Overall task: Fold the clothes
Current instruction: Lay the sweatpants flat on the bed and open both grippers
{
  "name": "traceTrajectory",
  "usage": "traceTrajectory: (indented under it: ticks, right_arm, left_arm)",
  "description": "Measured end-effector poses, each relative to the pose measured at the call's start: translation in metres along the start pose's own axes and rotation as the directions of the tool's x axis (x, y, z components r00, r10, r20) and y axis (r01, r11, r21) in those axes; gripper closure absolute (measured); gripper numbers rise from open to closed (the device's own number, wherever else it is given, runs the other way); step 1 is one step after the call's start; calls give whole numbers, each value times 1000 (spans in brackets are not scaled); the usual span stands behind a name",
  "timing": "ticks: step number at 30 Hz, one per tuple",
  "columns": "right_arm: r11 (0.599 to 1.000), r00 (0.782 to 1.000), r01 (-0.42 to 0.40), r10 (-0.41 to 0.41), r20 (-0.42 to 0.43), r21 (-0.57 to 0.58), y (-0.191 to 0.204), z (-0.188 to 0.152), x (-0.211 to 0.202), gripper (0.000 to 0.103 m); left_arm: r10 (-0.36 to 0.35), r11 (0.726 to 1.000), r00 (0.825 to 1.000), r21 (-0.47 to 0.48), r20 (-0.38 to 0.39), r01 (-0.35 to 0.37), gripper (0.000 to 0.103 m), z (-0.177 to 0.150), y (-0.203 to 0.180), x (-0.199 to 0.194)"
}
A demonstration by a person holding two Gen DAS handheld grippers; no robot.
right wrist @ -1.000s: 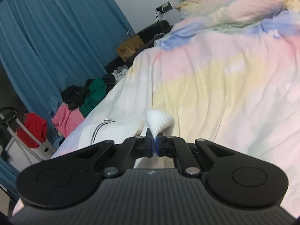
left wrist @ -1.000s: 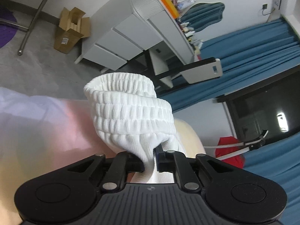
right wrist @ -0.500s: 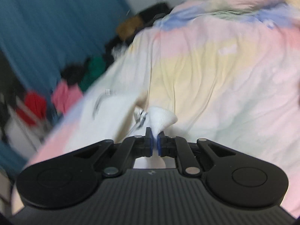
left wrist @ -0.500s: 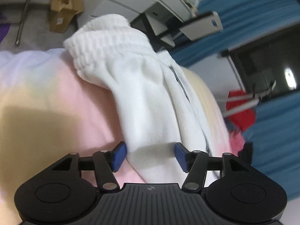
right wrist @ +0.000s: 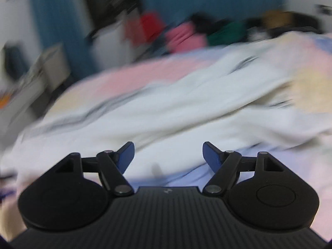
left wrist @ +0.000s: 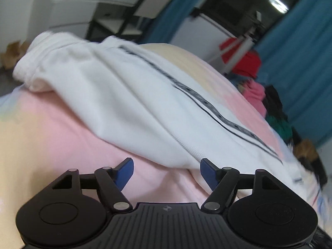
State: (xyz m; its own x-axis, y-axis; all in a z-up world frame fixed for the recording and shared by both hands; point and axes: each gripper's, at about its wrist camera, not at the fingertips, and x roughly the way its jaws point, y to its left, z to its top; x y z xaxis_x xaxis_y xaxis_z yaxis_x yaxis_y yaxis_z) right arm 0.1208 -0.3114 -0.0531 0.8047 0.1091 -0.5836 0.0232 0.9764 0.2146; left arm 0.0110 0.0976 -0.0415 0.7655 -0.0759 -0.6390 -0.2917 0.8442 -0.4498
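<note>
White track pants (left wrist: 128, 95) with a black side stripe and a ribbed waistband lie spread on the pastel bedcover (left wrist: 41, 145). My left gripper (left wrist: 167, 171) hovers just in front of the pants' near edge, its jaws opening, blue pads apart and nothing pressed between them. In the blurred right wrist view the same white pants (right wrist: 166, 112) stretch across the bed. My right gripper (right wrist: 168, 155) sits over their near edge, jaws opening wide, cloth below but not pinched.
A pile of red, pink, green and black clothes (left wrist: 267, 95) lies beyond the bed by blue curtains (left wrist: 300, 51). A white desk with drawers (left wrist: 83, 10) stands at the back left. The clothes pile (right wrist: 186, 35) also shows in the right wrist view.
Both grippers let go of the white pants: left opened first, right stayed shut until half a second ago. The pants dropped flat on the bed. Both views rolled and swung sideways.
</note>
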Motion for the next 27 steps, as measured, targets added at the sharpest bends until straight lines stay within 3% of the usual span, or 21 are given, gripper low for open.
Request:
traceTrajectory:
  ticks: [4,7,9,16,27]
  right_arm:
    - [980,995,-33,14,-95,-198,40,-37,46,29]
    - [953,999,-11,1,-33,-304,49,-57,63,17]
    - [957,1000,-10,9,-4,-290,46,-61,68,10]
    - [977,998,-48,55,28,-207,34,-67,66,10]
    - [983,996,-75,82,33,-170,28,-72,68,10]
  left_arm:
    - [20,997,1000,71,10,-20,30,-19,-14,-2]
    - [33,997,999,76,-7,-32,30,-24,-14,3]
    - [39,997,999,73,-20,-38,30,-25,-12,8]
    - [48,996,998,75,-36,-45,30,-21,-9,24]
    - [22,994,999,112,-28,-19,30,-23,-12,7]
